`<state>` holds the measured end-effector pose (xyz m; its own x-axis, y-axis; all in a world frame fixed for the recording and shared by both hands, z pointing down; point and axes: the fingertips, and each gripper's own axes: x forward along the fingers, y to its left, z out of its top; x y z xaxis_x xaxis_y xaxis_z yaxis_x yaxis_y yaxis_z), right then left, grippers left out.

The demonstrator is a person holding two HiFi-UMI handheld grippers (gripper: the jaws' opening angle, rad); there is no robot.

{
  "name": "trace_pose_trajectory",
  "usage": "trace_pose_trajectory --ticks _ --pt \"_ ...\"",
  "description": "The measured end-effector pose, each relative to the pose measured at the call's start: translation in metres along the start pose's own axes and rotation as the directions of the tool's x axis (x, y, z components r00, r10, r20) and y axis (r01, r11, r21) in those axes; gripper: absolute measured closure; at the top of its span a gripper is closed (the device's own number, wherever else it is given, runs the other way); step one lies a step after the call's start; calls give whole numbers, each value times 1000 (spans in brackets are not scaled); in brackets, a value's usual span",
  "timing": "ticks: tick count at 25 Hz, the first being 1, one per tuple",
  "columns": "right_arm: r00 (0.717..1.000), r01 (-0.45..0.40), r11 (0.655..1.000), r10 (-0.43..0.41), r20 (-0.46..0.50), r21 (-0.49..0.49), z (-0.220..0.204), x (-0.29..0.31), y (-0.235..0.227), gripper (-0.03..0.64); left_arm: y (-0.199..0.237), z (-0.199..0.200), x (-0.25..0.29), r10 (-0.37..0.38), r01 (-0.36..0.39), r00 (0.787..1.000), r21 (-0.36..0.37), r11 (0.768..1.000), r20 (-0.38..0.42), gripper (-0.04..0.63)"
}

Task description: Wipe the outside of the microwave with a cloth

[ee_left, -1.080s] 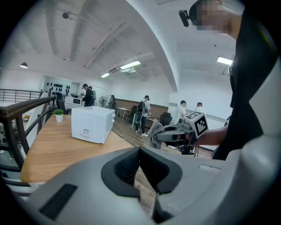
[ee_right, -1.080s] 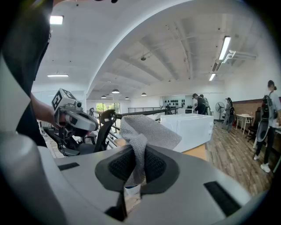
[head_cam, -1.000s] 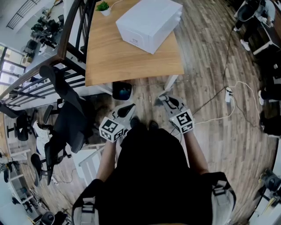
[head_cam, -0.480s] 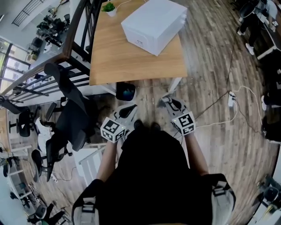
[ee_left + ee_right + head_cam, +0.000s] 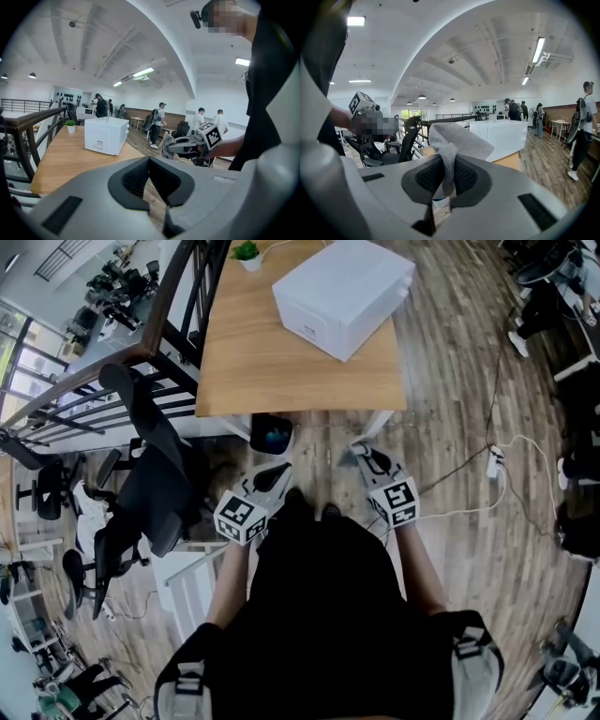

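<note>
Cloth (image 5: 457, 140) is soft, light and limp, a grey knit that looks unlikely to slip. It is best pinched on a bunched fold, with a loose flap left free for wiping. The right tongs (image 5: 444, 177) are clamped on just such a fold, and the rest of the cloth stands up above the pads. The left tongs (image 5: 149, 180) are pressed together at the tips with nothing between them. Both are held low by the person's body, well apart from the microwave (image 5: 342, 292), a rigid white box on the table (image 5: 281, 371) ahead.
</note>
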<state>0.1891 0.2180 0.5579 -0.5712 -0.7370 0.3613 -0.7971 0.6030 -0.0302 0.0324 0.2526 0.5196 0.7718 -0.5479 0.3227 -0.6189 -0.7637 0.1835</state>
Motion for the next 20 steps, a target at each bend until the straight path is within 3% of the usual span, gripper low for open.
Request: trace_pose_trajectory --ticks 8,20 --pt "998 -32 999 31 -47 -23 1 23 4 589 24 0 4 -7 7 1000 -16 1000 10 600" --pt "997 16 1000 -18 -69 -27 26 74 -20 589 93 28 36 -65 65 998 -4 998 12 600"
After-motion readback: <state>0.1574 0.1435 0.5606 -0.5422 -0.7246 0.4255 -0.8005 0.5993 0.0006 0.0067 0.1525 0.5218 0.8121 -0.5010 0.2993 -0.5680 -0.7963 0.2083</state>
